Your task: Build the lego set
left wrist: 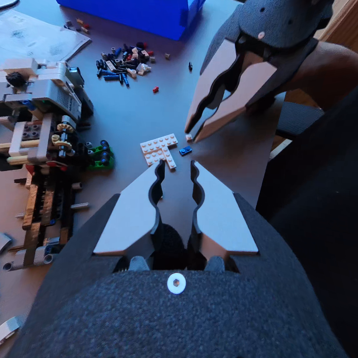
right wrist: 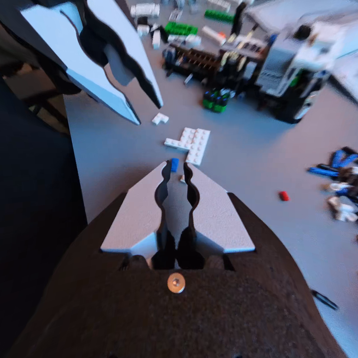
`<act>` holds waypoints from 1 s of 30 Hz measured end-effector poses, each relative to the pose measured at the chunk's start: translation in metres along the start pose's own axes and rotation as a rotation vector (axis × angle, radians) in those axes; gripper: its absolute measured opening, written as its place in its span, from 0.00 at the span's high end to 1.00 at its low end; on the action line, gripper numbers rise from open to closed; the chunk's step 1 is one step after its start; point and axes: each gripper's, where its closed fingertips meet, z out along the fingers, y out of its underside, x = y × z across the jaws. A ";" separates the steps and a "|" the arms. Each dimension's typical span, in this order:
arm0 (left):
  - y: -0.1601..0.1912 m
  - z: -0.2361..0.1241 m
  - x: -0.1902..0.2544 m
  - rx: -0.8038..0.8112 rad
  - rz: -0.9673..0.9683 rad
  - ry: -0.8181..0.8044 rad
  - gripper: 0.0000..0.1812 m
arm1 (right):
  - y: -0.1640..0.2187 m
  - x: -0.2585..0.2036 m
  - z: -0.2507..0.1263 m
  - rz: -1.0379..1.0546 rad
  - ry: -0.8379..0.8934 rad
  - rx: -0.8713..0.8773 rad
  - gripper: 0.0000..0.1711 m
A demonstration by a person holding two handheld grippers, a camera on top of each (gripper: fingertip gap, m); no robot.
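The small white brick lies at the tips of the right gripper — its jaws narrowly apart, holding nothing. From the left gripper, which is spread wide and empty, it sits at one o'clock — the right is nearer.

A blue box stands on the grey table.

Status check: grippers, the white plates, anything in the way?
Left gripper open, empty. Right gripper open, tips by small blue piece. White plates flat on table. Nothing in the way.

Grey tabletop in dim bluish light, wooden floor beyond its edge.
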 end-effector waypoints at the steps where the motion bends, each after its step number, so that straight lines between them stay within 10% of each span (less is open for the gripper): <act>1: 0.002 0.001 0.001 -0.005 0.007 -0.002 0.87 | 0.004 -0.004 0.006 0.000 -0.007 -0.044 0.93; 25: 0.019 0.006 -0.017 -0.060 0.106 -0.080 0.87 | -0.019 0.019 0.027 0.024 0.174 -0.177 1.00; 30: 0.017 0.006 -0.011 -0.044 0.118 -0.058 0.87 | -0.006 -0.009 -0.002 0.065 0.002 -0.144 0.90</act>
